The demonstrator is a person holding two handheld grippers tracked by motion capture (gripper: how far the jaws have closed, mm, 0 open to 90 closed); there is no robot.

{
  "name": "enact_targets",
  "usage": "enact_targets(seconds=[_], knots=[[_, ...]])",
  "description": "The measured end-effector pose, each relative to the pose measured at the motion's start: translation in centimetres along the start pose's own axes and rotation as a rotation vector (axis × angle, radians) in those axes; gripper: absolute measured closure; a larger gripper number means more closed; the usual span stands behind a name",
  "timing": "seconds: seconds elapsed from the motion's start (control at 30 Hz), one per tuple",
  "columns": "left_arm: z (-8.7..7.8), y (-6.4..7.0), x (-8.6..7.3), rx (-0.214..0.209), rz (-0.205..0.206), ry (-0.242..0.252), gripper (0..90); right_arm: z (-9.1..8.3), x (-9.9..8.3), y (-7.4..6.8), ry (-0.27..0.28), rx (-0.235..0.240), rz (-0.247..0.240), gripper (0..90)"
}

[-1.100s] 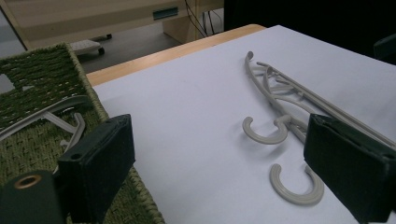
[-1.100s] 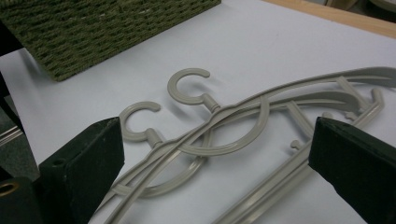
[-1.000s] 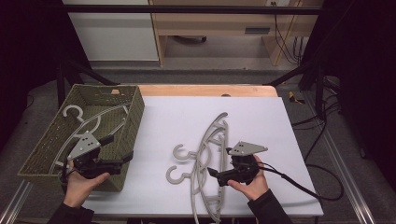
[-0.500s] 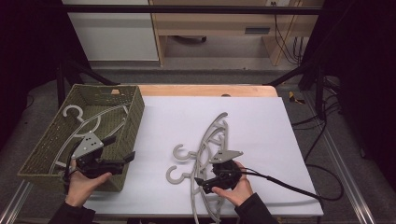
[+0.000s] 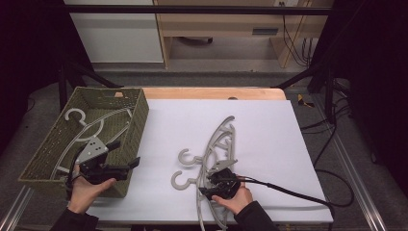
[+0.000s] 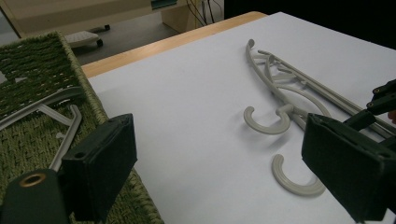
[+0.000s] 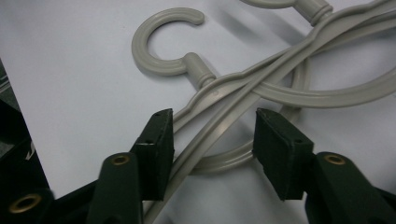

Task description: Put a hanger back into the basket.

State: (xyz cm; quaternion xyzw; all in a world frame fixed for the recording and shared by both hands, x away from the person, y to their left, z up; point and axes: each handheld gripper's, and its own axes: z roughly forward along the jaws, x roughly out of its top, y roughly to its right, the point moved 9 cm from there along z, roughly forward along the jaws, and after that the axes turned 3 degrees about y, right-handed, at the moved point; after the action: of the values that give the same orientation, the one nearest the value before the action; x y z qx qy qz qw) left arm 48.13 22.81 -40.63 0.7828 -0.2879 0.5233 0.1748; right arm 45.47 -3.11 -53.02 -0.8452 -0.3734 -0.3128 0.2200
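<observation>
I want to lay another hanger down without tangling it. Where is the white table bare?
The widest bare patch lies between the basket and the hangers on the table. A second runs from those hangers to the table's right edge, crossed low down by the cable. It is crowded around the right gripper and inside the basket.

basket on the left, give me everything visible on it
The basket is a rectangular, open-topped bin of olive-green woven material, with slightly sloping walls. It sits at the left edge of the white table, partly overhanging it. Inside lies at least one grey plastic hanger, hook toward the far end. The left gripper hovers open over its near right corner; whether it touches the rim is unclear.
</observation>
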Motion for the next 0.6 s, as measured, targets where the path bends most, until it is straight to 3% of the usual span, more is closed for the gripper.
enact_targets(seconds=[0.3,0.47,0.6], knots=[[0.0,0.0,0.0,-0.002,0.002,-0.002,10.1,-0.3,-0.1,-0.1,-0.028,0.010,0.040,59.0],[0.0,0.0,-0.1,0.000,0.003,-0.005,10.2,-1.1,-0.3,0.4,-0.065,-0.021,0.045,64.2],[0.0,-0.1,-0.1,0.001,0.002,-0.006,10.2,-1.5,-0.5,0.6,-0.089,-0.019,0.088,66.8]])
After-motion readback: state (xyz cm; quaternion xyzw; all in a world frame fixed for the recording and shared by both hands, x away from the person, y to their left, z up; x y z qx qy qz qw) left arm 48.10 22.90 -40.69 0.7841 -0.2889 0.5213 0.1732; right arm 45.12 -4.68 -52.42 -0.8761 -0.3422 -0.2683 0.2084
